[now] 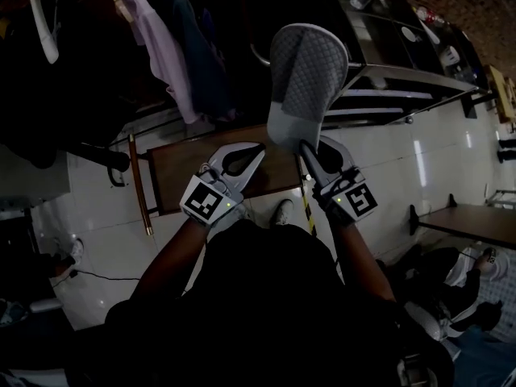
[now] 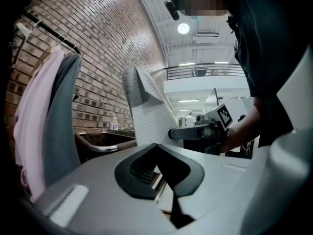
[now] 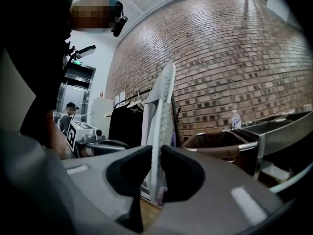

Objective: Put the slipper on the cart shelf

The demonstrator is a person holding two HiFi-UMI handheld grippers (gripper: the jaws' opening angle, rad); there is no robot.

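A grey quilted slipper (image 1: 306, 79) stands upright in the air with its sole edge facing me, toe end up. My right gripper (image 1: 310, 147) is shut on its lower end; in the right gripper view the slipper (image 3: 161, 116) rises edge-on from between the black pads (image 3: 183, 173). My left gripper (image 1: 254, 150) hangs just left of it with its jaws together and nothing in them. From the left gripper view the slipper (image 2: 146, 116) is beyond the jaws, with the right gripper (image 2: 200, 131) holding it. The metal cart (image 1: 387, 79) stands ahead to the right.
A small wooden table (image 1: 185, 172) sits on the white tile floor right below the grippers. Clothes hang on a rack (image 1: 161, 39) at the upper left, before a brick wall (image 3: 220, 58). Another table (image 1: 476, 220) is at the right.
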